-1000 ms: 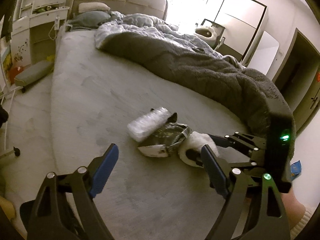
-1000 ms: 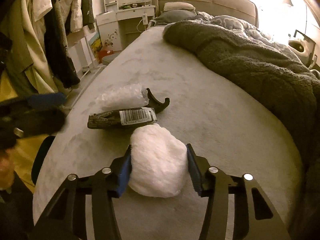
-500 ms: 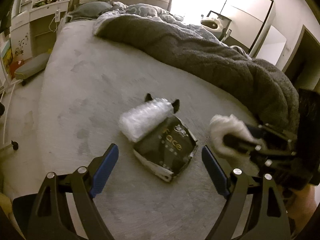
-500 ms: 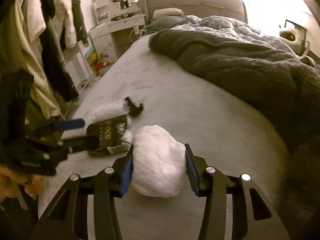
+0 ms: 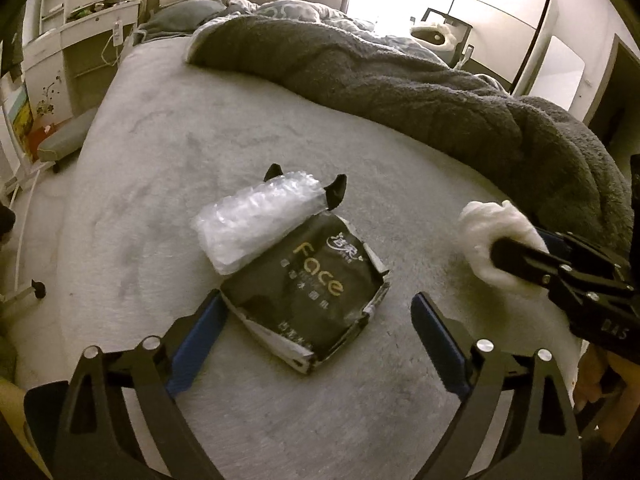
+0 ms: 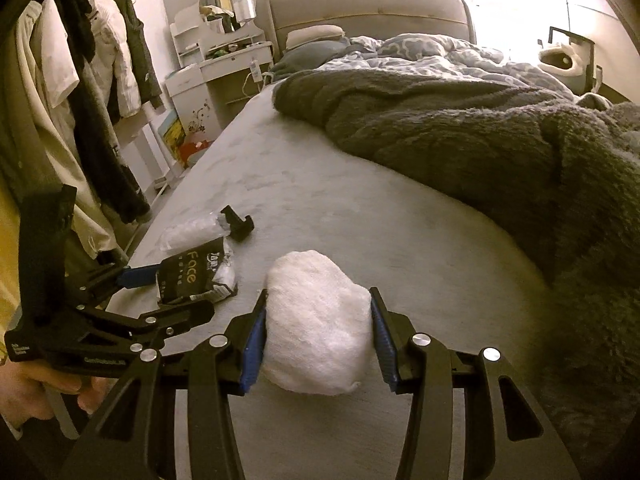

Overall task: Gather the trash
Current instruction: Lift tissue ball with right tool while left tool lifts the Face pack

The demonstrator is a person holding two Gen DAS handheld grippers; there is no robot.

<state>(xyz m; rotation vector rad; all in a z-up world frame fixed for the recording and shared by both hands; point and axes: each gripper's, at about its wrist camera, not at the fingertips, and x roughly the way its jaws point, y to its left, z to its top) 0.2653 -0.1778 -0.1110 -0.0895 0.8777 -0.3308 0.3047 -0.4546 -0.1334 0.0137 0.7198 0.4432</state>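
A black "Face" packet lies flat on the grey bed, with a roll of clear bubble wrap against its far edge and a small black piece behind that. My left gripper is open, its blue pads either side of the packet's near end, not touching. My right gripper is shut on a white wad of tissue and holds it above the bed, to the right of the packet. The wad also shows in the left wrist view. The packet shows in the right wrist view.
A thick dark grey blanket is heaped across the far and right side of the bed. A white dresser and hanging clothes stand along the left of the bed. A grey stool sits on the floor there.
My left gripper has moved forward and down over the packet, which now lies between its pads. My right gripper has lifted the white wad off the bed and drawn it right.
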